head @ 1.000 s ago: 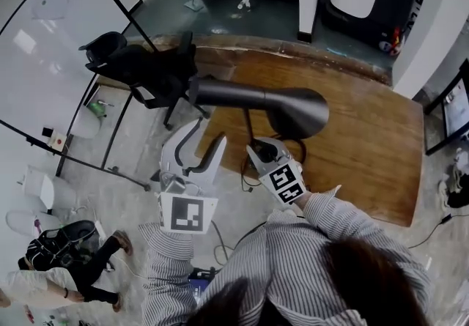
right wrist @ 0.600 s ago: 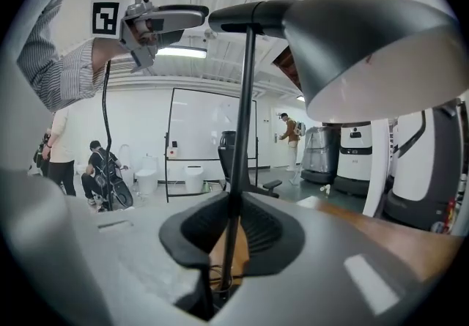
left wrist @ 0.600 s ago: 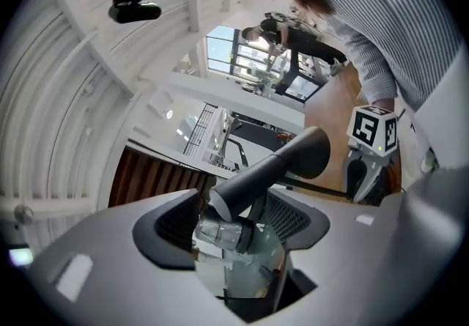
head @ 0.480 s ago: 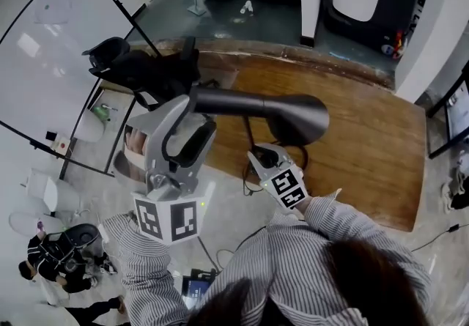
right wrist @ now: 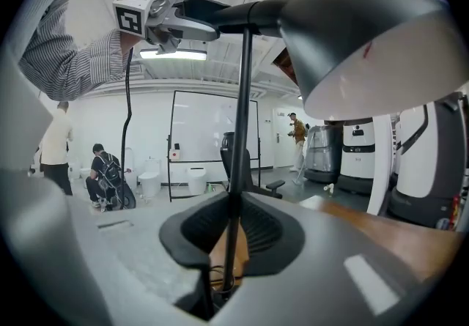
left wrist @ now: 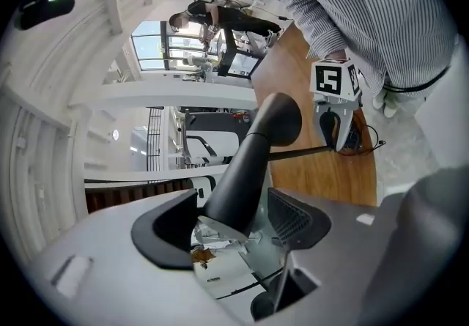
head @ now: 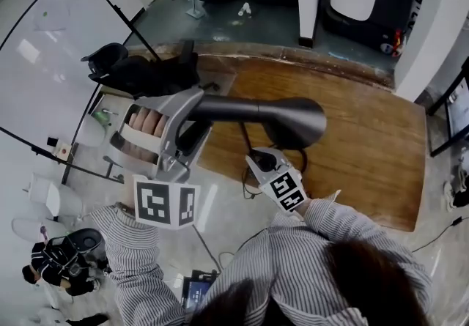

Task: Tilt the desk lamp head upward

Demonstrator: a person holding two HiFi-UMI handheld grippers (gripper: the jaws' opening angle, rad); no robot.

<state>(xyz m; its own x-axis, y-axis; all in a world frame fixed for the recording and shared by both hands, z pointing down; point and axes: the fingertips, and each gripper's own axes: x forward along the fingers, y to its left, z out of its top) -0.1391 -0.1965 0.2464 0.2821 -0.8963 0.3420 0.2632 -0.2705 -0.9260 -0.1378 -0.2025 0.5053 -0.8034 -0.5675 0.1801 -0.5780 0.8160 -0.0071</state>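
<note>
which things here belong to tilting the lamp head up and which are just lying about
Job: dark grey cone-shaped metal lamp head; thin black lamp pole; left claw, open around its neck; right claw, shut on the pole.
Lying about: black office chair; white board.

Lamp head (head: 293, 121) is showing a smooth, matt dark-grey finish, apparently metal. Lamp stem (right wrist: 242, 134) below it is reading likewise dark and matt. Worktop (head: 366, 141) under the lamp head is presenting satin brown wood. Left gripper (left wrist: 234, 222) is showing matt grey plastic, jaws carrying ribbed black pads (left wrist: 293, 216).
</note>
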